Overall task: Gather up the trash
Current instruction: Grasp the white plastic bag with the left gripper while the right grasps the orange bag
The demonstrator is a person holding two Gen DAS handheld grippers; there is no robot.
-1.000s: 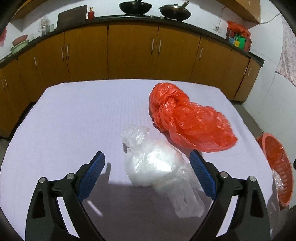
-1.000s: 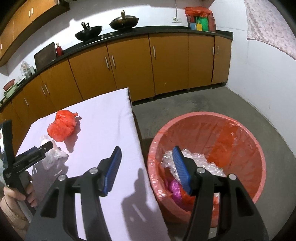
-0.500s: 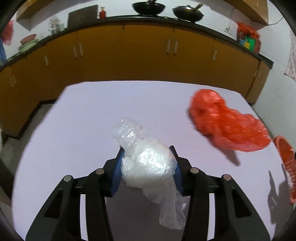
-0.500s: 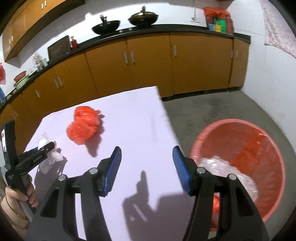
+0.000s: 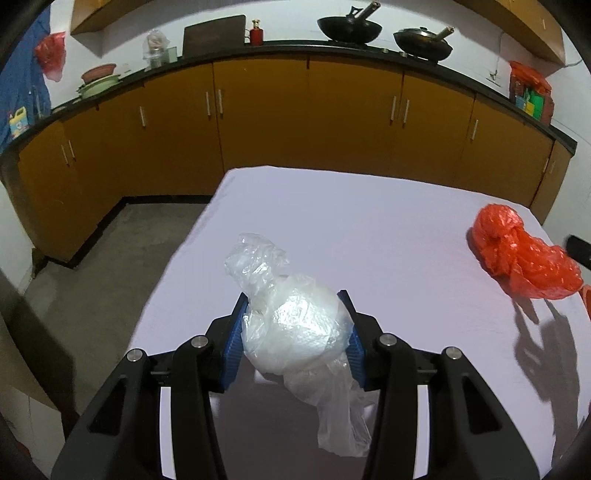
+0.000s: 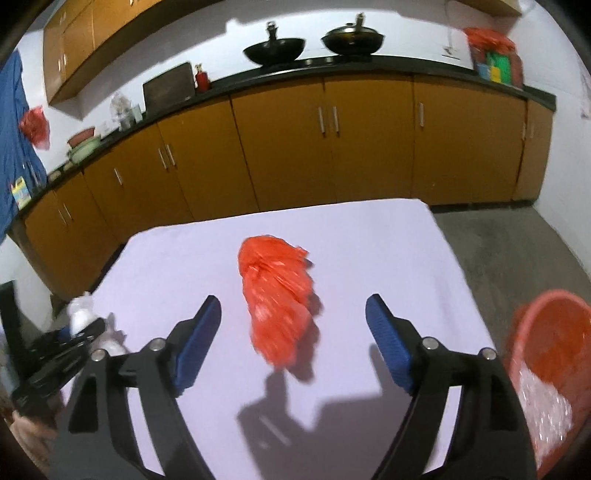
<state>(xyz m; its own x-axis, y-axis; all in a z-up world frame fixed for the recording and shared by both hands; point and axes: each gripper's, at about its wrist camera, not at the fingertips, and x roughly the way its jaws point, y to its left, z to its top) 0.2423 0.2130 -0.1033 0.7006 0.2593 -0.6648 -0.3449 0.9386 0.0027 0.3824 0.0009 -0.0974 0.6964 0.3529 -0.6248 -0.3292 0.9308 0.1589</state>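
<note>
Crinkled clear plastic bag, bulging.

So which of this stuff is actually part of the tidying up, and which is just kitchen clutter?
Part of the job:
- clear plastic bag, clamped in the left gripper
- red plastic bag on the table
- red bin
- right gripper, opening, nothing between its jaws

Just lying about:
- two woks
- red canister
- bowls

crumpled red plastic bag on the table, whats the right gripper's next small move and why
Probably ease the right gripper forward and down around the crumpled red plastic bag: its jaws are opening, nothing between them yet, and the bag lies just ahead on the white-covered table.
</note>
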